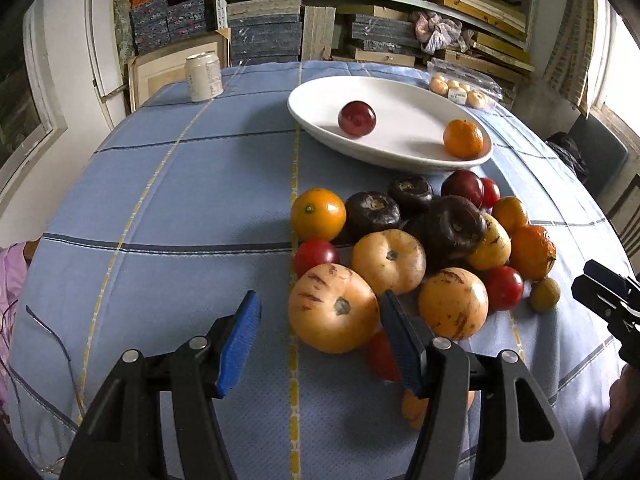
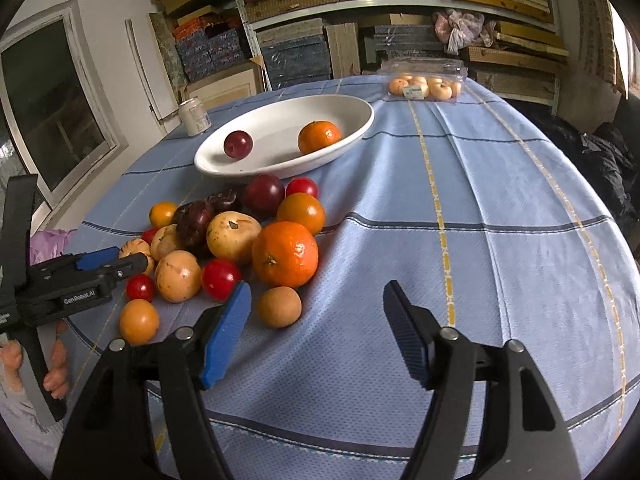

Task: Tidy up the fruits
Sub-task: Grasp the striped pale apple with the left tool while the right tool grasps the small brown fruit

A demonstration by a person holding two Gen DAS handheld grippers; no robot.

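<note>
The left tongs (image 1: 320, 330) are held open around a pale striped fruit (image 1: 333, 307) in the pile on the counter (image 1: 192, 208); a plum (image 1: 357, 118) and mandarin (image 1: 463, 138) are seen in the white bowl (image 1: 316, 98).

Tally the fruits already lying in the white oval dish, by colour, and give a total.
Dark red plum: 1
Orange mandarin: 1
Total in the white oval dish: 2
</note>
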